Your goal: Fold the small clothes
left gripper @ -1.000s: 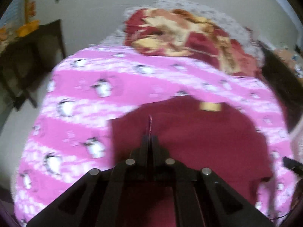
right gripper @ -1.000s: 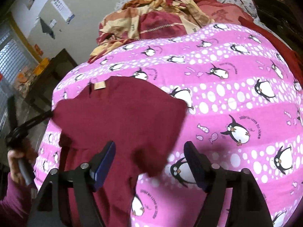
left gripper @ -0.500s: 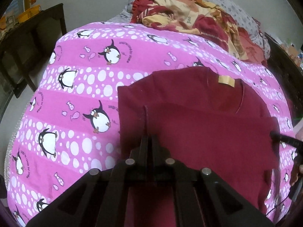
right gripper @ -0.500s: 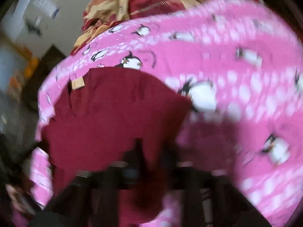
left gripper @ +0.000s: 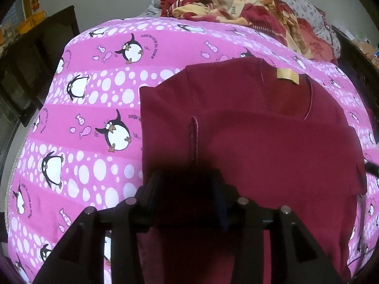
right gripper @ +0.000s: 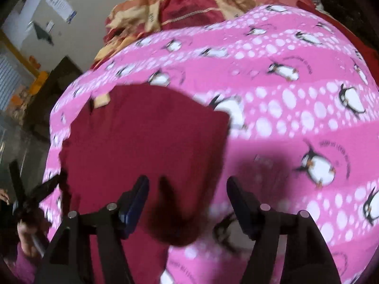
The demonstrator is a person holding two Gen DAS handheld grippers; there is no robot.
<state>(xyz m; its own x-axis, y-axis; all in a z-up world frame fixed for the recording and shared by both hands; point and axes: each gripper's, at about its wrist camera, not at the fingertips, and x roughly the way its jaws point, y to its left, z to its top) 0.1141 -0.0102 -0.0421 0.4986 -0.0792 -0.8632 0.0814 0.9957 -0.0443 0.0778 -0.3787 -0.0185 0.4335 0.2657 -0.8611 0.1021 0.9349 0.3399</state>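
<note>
A maroon shirt lies on the pink penguin bedsheet, its lower part folded up over the chest below the tan neck label. The folded hem edge rests flat just ahead of my left gripper. That gripper's jaws are opening, low over the cloth, with the pads off it. My right gripper hangs over the shirt's right edge; its jaws are opening too, a lobe of loose cloth lying between them ungripped. The left gripper and the hand holding it show at the left.
A crumpled red and yellow blanket is heaped at the far end of the bed. Dark furniture stands beyond the bed's left edge. Open pink sheet stretches to the right of the shirt.
The left jaws were shut on the hem and have now parted, leaving it on the shirt. The right jaws closed, then parted again. Both grippers sank toward the bed.
</note>
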